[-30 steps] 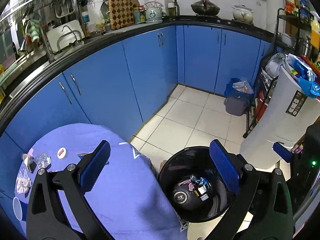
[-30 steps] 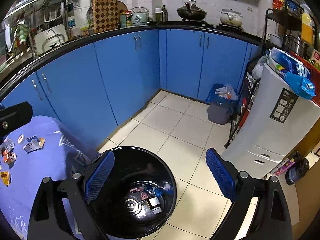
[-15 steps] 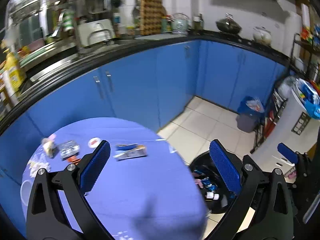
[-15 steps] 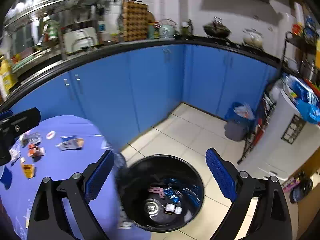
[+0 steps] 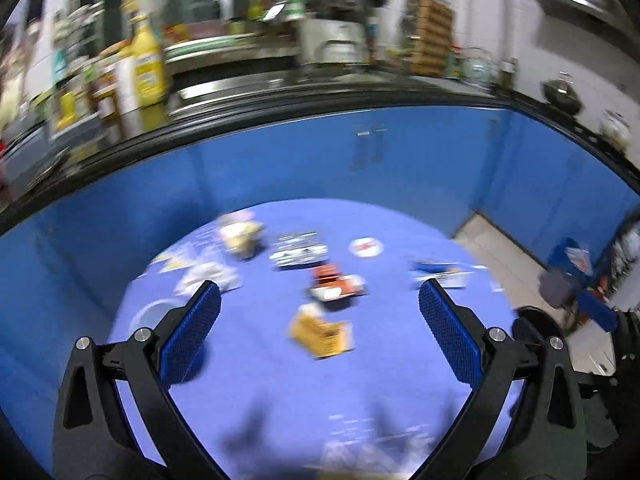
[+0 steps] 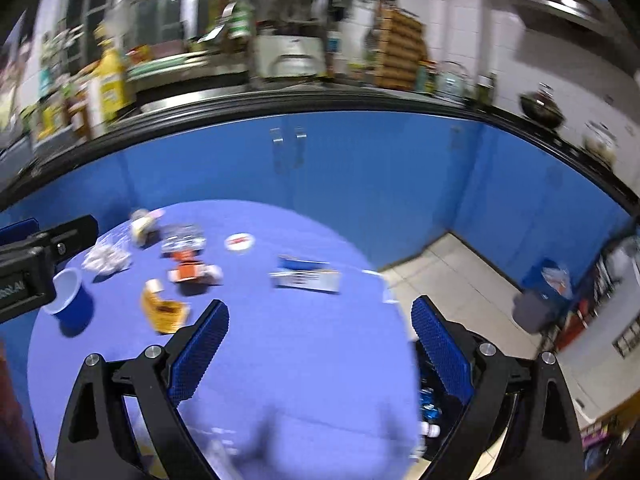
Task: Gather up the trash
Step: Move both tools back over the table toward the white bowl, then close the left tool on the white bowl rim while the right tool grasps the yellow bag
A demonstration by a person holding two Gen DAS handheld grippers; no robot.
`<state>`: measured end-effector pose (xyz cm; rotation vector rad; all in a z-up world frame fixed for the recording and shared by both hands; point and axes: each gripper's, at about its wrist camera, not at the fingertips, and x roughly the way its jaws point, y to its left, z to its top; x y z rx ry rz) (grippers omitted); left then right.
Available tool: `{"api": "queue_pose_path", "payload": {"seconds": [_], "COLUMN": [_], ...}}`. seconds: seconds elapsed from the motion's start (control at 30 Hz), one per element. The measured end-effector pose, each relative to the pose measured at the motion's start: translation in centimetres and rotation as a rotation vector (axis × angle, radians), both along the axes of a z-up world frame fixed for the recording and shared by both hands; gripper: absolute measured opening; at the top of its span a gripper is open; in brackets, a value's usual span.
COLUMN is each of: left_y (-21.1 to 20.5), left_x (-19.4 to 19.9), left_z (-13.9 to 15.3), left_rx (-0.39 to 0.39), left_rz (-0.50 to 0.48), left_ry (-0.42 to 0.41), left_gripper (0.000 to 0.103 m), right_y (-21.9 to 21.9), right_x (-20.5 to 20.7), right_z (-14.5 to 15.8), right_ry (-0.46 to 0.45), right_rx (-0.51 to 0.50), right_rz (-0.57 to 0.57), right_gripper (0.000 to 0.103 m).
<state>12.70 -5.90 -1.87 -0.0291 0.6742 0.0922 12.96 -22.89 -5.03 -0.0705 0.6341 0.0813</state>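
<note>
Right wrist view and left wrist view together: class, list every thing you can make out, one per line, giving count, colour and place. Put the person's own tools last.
Table: one, round, blue cloth, in front of the cabinets.
Cup: one, blue with white inside, left part of the table.
Yellow packet: one, yellow-orange, near the cup.
Red and white wrapper: one, mid table.
Round lid: one, white with red, far side of the table.
Blue and white box: one, lying flat, right part of the table.
Crumpled wrapper: one, whitish, far left; blurred.
Black bin: one, on the floor by the table's right edge, trash inside.
Cabinets: blue, along the wall.
Small bin: one, grey with blue liner, on the floor at right.
Left gripper: black, blue pads, open, empty.
Right gripper: black, blue pads, open, empty.
</note>
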Motion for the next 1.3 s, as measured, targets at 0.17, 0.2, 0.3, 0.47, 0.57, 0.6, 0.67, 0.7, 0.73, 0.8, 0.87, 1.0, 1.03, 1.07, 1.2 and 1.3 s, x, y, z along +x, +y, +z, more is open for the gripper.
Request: {"api": "queue_pose_path", "payload": {"seconds": [0.17,0.2,0.3,0.47,0.57,0.6,0.67,0.7,0.73,0.8,0.87,1.0,1.03,1.07,1.2,1.3], "left_y": [6.2,6.9,9.7,12.3,13.4,13.7,14.2,14.4,14.7,15.1,15.5,15.9,15.8,15.8,15.9,16.0], "left_x": [-1.0,-0.9,-1.2,-1.2,-0.4,0.0,0.6,1.0,1.5,2.2,2.7,3.3,3.4,3.5,4.0,4.3], "left_z": [-2.6,-3.0,-4.7,-7.5,-8.9,-9.4,-10.0,-10.3,-10.8,-11.4,-12.1,-13.1,-13.3,-13.5,-14.0,-14.2], "left_rx": [0.002,0.000,-0.003,0.018,-0.007,-0.008,-0.006,-0.011,-0.013,-0.011,-0.021,-0.039,-0.036,-0.034,-0.047,-0.061], "left_rz": [0.111,0.124,0.165,0.196,0.191,0.192,0.194,0.192,0.194,0.199,0.200,0.199,0.197,0.196,0.194,0.193], "left_ry": [0.051,0.059,0.088,0.122,0.154,0.160,0.169,0.176,0.183,0.195,0.209,0.224,0.227,0.231,0.244,0.255], "left_gripper": [0.098,0.098,0.098,0.098,0.098,0.098,0.098,0.098,0.098,0.098,0.097,0.097,0.097,0.096,0.088,0.077], "right_y": [4.9,6.1,8.6,11.2,12.4,12.8,13.7,14.1,14.3,14.7,15.1,15.8,16.0,16.2,16.8,16.8], "right_x": [0.7,0.9,1.2,2.2,2.9,3.2,3.9,4.4,4.7,5.5,6.3,7.2,7.3,7.4,7.7,7.6], "right_z": [-0.7,-1.1,-2.6,-4.8,-6.0,-6.3,-7.2,-7.6,-7.9,-8.5,-9.2,-10.3,-10.5,-10.7,-11.4,-11.4], "right_ry": [0.011,0.021,0.043,0.096,0.122,0.129,0.148,0.158,0.163,0.181,0.205,0.231,0.233,0.237,0.267,0.258], "right_rx": [-0.026,-0.030,-0.057,-0.079,-0.083,-0.087,-0.102,-0.108,-0.109,-0.105,-0.093,-0.096,-0.098,-0.098,-0.108,-0.113], "right_rz": [0.084,0.104,0.144,0.184,0.203,0.209,0.219,0.222,0.223,0.225,0.229,0.237,0.239,0.245,0.268,0.269], "right_gripper": [0.090,0.090,0.090,0.090,0.090,0.090,0.090,0.090,0.090,0.090,0.090,0.090,0.088,0.087,0.067,0.055]}}
